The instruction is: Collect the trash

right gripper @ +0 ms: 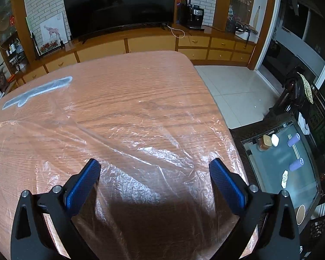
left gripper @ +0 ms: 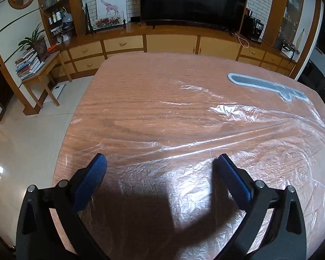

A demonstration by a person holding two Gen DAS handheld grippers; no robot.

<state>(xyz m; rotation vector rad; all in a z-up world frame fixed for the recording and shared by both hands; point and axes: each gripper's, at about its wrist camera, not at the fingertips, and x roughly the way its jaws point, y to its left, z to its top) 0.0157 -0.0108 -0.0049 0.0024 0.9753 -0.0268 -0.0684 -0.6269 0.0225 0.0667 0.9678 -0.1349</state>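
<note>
Clear plastic film waits to be gathered off the bench

The crinkled film (left gripper: pixel 216 130) lies spread over the wooden bench (left gripper: pixel 130 82), with a grey strip (left gripper: pixel 264 85) at its far side. Left tool (left gripper: pixel 160 173) and right tool (right gripper: pixel 155 173) hover apart, holding nothing (best to pinch a raised wrinkle, then bunch inward).

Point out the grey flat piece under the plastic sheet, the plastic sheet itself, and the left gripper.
grey flat piece (left gripper: pixel 264 84): left wrist view, mid-length.
plastic sheet (left gripper: pixel 231 110): left wrist view, shiny wrinkle.
left gripper (left gripper: pixel 160 173): left wrist view, between open fingertips.
</note>
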